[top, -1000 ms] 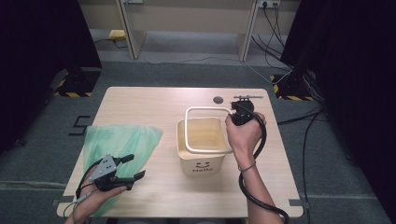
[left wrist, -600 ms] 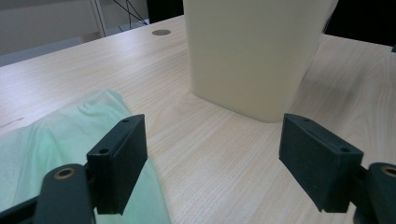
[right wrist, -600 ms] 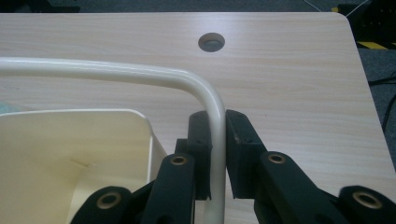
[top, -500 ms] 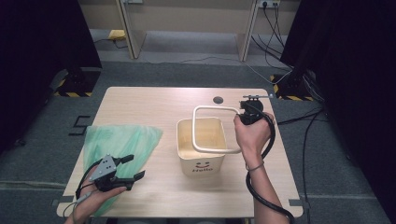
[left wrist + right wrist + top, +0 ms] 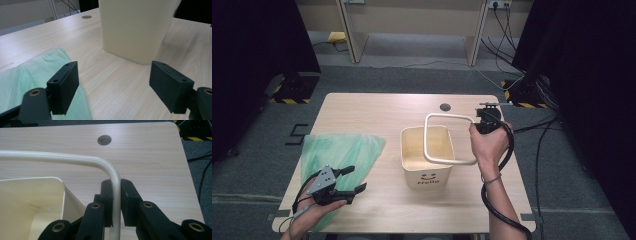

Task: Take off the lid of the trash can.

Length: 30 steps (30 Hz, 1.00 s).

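Cream bin [image 5: 427, 159], plain walls; dark smiley face and dark lettering printed on its near wall. Cream ring frame [image 5: 447, 140], glossy, same tone as bin, clamped between the black jaws of the right gripper [image 5: 117, 202]; brass-coloured pivot rivets on those jaws. Left gripper [image 5: 344, 181] black, grey three-cornered plate on top. Pale translucent green plastic bag [image 5: 337, 155], faint crease streaks, under and left of the left gripper. Table [image 5: 377, 112] light wood grain, fine lengthwise streaks; dark round grommet [image 5: 104, 140] ahead of the right gripper.

Black claws [image 5: 113, 87] with brass-ringed pivots, grey plate, black cables.
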{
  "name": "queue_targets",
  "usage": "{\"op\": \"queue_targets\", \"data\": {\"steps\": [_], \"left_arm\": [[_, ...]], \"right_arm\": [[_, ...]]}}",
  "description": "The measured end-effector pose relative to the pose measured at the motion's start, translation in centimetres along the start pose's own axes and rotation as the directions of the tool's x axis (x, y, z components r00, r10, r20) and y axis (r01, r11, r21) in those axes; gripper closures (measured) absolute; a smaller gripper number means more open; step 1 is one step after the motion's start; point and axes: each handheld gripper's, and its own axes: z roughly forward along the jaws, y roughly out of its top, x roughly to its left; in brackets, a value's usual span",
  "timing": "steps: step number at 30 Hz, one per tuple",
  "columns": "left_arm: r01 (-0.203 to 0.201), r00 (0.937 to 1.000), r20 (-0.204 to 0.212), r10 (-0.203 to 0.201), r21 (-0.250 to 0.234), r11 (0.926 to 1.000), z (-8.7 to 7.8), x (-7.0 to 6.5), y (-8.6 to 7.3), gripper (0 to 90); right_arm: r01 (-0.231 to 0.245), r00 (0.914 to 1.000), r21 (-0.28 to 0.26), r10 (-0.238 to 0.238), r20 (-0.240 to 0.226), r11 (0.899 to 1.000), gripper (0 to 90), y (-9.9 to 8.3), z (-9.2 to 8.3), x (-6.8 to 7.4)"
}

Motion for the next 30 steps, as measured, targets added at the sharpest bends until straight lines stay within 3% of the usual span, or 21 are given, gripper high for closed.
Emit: {"op": "queue_targets", "data": {"steps": [30], "left_arm": [[-0.003,1.0,-0.004,0.003,0.005,1.0,0.1,0.0,-0.2,23.1]], "right_arm": [[-0.03,0.9992,0.002,0.03,0.025,1.0,81.3,-0.2,-1.0,-3.0]]}}
